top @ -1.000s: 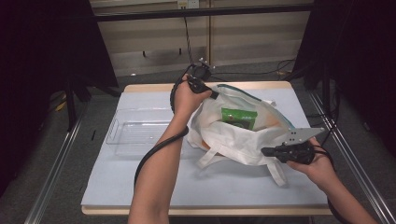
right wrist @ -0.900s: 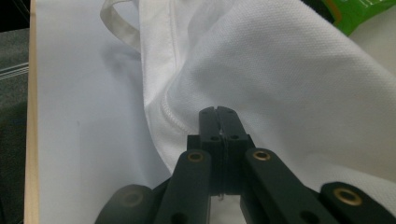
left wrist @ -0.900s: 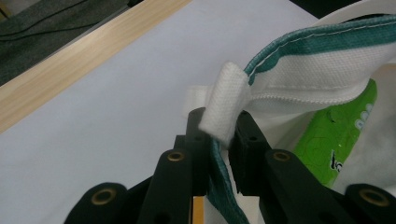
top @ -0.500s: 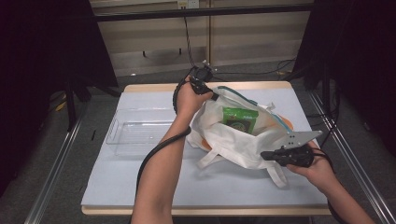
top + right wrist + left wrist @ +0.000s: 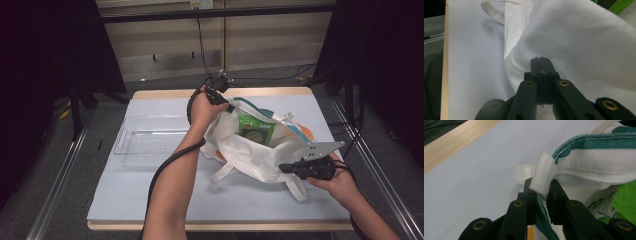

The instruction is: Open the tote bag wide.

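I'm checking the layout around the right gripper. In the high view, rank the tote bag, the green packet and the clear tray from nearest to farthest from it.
From the right gripper:
1. Tote bag: its near side is pinched in the jaws.
2. Green packet: inside the bag, up and left.
3. Clear tray: far left on the table.

No word, number or brand can be read anywhere; the green packet (image 5: 256, 129) inside the white bag (image 5: 260, 155) carries a round pale emblem and curling line patterns, seen in the high view and the left gripper view, but its print is too small and blurred to make out; the bag's teal-trimmed cloth bears no lettering.
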The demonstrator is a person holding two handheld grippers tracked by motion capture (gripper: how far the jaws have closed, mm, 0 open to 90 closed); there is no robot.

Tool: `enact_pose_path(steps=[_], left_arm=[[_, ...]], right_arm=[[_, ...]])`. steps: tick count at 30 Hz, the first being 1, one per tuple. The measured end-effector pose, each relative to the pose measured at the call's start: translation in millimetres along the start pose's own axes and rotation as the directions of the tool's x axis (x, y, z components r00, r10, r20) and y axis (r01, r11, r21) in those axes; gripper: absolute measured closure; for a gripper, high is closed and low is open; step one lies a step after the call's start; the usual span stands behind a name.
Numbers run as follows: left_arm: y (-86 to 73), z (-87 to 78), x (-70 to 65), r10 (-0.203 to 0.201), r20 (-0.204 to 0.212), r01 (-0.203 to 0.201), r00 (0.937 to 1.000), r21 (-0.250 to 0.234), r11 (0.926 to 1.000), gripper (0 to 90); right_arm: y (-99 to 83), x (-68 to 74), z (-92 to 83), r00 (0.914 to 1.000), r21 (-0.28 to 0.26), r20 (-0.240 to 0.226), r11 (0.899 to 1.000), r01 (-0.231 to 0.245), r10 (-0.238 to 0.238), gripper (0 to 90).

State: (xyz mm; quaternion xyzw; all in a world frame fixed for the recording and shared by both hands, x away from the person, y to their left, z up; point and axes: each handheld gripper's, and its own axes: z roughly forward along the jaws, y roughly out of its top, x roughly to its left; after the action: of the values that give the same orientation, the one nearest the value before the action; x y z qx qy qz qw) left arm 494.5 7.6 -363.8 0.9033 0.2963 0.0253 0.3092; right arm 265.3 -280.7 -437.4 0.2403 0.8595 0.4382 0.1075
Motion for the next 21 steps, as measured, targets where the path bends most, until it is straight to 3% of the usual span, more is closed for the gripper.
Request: enact_pose_path(steps=[10, 15, 21], left_arm=[[-3.2, -0.4, 1.2, -0.003, 0.006, 0.003, 1.0000, -0.007, 1.0000, 78.8], [-5.9, -4.7, 1.0, -0.023, 0.018, 0.024, 0.9996, -0.035, 0.9991, 78.3], [-7.7, -11.8, -0.1, -0.005, 0.025, 0.006, 0.9997, -0.037, 0.9993, 76.8]], right_arm=[[4.6, 3.6, -3.5, 0.9998, -0.011, 0.016, 1.000, 0.013, -0.013, 88.7], [8.0, 4.7, -7.9, 0.9991, -0.036, 0.042, 0.999, 0.005, -0.003, 78.2], [17.0, 4.7, -14.8, 0.9973, -0.070, 0.072, 0.998, -0.007, 0.012, 69.4]])
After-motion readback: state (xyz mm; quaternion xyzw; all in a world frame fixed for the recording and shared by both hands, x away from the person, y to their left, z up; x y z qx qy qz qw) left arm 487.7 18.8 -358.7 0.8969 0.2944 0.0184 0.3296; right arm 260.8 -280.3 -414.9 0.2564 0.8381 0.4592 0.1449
